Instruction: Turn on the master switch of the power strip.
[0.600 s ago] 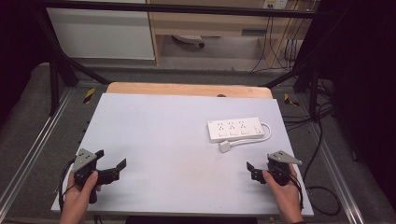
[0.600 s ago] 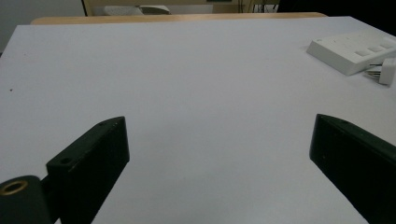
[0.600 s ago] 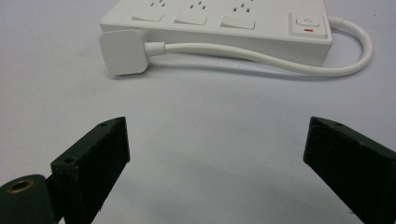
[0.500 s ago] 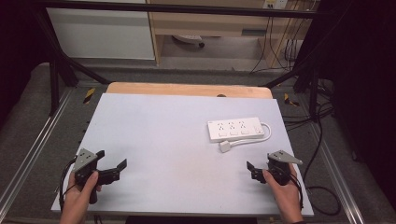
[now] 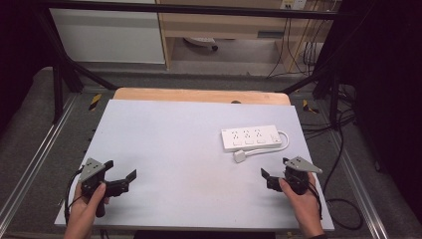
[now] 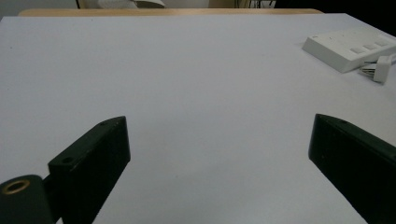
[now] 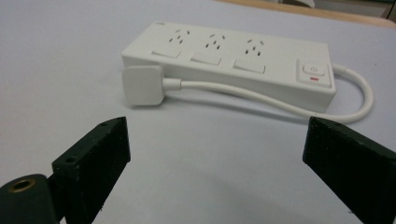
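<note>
The white power strip (image 5: 252, 137) is lying at two o'clock on the bench (image 5: 169, 144), its plug (image 5: 241, 156) just beside it; both tools, left tool (image 5: 119, 180) and right tool (image 5: 266, 178), are gaping empty; the right should probably be approaching the plug squarely.

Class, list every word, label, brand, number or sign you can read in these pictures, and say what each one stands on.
No readable text anywhere.
Power strip: a small mark at its far left corner, too blurred to read.
Its switch: a symbol above a red bar, too small to make out.
</note>
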A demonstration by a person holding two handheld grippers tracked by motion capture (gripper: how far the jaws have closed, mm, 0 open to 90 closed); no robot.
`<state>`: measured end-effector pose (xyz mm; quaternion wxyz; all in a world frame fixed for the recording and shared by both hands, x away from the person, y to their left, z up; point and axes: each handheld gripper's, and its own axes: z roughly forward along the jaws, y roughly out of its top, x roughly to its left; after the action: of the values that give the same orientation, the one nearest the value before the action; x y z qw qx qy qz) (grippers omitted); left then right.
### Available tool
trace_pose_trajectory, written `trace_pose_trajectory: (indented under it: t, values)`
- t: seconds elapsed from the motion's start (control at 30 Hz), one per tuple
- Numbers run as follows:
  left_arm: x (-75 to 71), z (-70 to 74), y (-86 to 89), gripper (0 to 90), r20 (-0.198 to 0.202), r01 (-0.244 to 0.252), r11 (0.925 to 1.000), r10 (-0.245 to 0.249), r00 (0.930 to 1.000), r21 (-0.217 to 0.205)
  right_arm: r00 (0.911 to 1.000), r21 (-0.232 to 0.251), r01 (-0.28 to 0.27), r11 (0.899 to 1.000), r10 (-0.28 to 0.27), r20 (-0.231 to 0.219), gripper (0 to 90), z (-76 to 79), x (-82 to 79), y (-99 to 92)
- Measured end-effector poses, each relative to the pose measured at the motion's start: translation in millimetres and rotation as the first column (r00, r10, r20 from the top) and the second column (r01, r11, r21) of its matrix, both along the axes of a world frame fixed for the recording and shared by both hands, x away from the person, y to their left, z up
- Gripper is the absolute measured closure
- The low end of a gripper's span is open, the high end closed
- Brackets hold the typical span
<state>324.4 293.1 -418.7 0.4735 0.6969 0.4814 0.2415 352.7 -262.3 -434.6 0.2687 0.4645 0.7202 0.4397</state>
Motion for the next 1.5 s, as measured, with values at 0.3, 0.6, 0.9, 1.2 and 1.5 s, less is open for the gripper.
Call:
trace_pose_trajectory:
  t: [0.3, 0.6, 0.9, 1.2, 1.5]
  values:
    - [-0.4, -1.1, 0.5, 5.8, -0.017, -0.001, 1.0, 0.001, 0.9999, 0.005, 0.9996, 0.11, 0.021, 0.994, -0.019, -0.021, 3.5, 19.0, 12.3, -9.0]
    - [-0.6, -1.3, 0.3, 5.8, -0.021, 0.0, 1.0, 0.001, 0.9998, 0.005, 0.9973, 0.1, 0.072, 0.992, -0.071, -0.016, 5.2, 36.8, 36.6, -21.6]
    - [0.4, -1.8, -1.1, 5.8, -0.026, 0.001, 1.0, -0.001, 0.9997, 0.007, 0.9951, 0.119, 0.096, 0.988, -0.093, -0.034, 23.2, 48.4, 56.0, -28.7]
    - [0.5, -1.5, -0.5, 6.1, -0.02, -0.007, 0.9999, 0.007, 0.9998, 0.012, 0.9905, 0.103, 0.138, 0.985, -0.137, -0.01, 56.7, 55.6, 76.6, -36.4]
    - [0.9, -2.0, -1.0, 6.4, -0.026, -0.007, 0.9998, 0.007, 0.9996, 0.016, 0.9906, 0.067, 0.137, 0.988, -0.136, -0.013, 78.1, 52.6, 93.5, -39.1]
